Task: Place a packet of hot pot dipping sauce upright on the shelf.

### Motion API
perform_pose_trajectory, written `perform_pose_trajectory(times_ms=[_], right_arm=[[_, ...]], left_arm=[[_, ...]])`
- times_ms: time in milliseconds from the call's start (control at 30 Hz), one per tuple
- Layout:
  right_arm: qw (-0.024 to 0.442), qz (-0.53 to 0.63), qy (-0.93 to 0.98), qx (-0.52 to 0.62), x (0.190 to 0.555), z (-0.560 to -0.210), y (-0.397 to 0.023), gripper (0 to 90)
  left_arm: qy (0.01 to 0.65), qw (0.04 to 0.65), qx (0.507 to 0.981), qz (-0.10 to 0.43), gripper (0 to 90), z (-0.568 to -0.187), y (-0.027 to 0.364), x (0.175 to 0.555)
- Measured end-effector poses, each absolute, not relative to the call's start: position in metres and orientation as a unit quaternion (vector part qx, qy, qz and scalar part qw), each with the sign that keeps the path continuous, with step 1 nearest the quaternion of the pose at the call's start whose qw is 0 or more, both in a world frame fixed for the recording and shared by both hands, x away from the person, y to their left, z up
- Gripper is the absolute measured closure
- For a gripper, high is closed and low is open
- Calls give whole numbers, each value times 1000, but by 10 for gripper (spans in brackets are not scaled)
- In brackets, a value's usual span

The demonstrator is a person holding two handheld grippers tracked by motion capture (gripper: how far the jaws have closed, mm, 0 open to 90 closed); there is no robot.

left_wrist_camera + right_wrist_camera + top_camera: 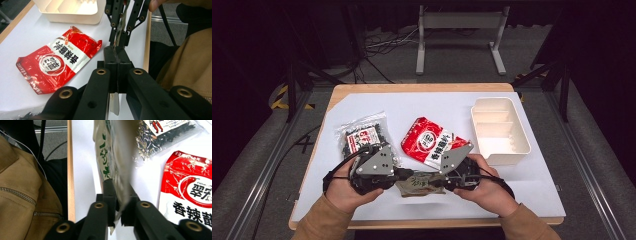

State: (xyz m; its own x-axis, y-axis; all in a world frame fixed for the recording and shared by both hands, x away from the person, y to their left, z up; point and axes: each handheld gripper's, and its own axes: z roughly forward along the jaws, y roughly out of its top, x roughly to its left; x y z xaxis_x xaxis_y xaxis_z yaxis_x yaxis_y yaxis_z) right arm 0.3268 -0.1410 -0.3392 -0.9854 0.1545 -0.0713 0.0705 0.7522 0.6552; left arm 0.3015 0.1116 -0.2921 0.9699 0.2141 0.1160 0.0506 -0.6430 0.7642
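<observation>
A small clear packet with green print (418,185) hangs just above the table's front edge, stretched between both grippers. My left gripper (404,175) comes at it from the left and is shut on one end of it. In the left gripper view its jaws (117,61) pinch the packet's thin edge (115,103). My right gripper (441,180) is shut on the other end. In the right gripper view the packet (117,152) rises edge-on out of the closed jaws (119,198). The right gripper (120,37) faces the left one nose to nose.
A red snack packet (432,142) lies flat mid-table, just beyond the grippers. A clear bag of dark pieces (362,135) lies to its left. A white divided tray (502,130) stands at the right. The wooden front edge (69,170) is close to the person's tan sleeves.
</observation>
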Motion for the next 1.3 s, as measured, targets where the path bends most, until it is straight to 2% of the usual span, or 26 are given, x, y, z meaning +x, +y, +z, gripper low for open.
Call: perform_pose_trajectory(times_ms=[333,600,1100,1300], right_arm=[[43,354,932,62,328,-335,-146,893],[42,348,934,67,335,-328,-162,895],[62,340,936,60,356,-304,-195,895],[81,344,933,63,364,-293,-206,895]], left_arm=[[84,438,890,90,862,-293,114,302],[112,451,881,90,640,-295,127,303],[191,466,859,98,576,-309,168,308],[216,465,852,107,514,-314,184,312]])
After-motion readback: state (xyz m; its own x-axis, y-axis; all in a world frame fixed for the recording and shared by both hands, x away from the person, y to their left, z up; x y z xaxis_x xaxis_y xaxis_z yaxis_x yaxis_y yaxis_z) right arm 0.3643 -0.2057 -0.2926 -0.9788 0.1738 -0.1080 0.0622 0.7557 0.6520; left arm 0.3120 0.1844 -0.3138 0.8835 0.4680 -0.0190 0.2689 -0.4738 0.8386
